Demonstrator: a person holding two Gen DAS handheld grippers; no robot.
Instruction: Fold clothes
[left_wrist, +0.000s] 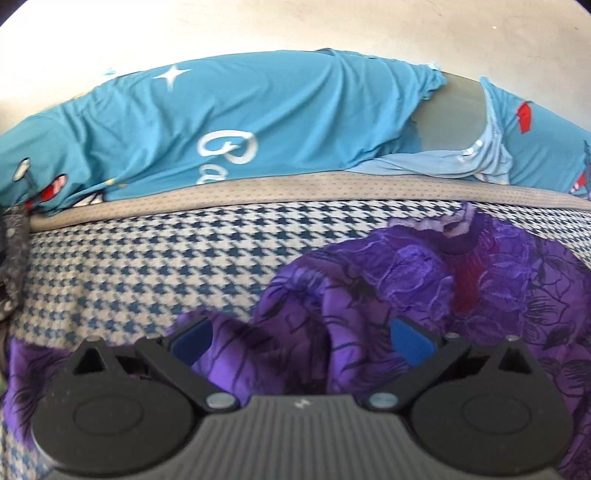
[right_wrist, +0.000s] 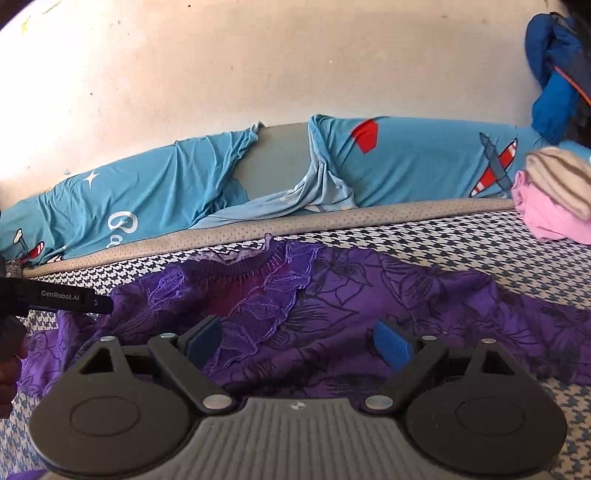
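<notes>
Where lettering shows, "GenRobot.AI" on left gripper (right_wrist: 94, 303).

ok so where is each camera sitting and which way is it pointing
Left wrist: rides the left claw, facing across the purple garment toward the wall; only its open blue pads show.
Right wrist: rides the right claw, same heading; the other claw's black body pokes in at left.
Shared: purple garment, houndstooth cover, blue pillows.

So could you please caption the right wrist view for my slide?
Open right gripper poised over a purple floral blouse spread on a houndstooth bedcover.
</notes>
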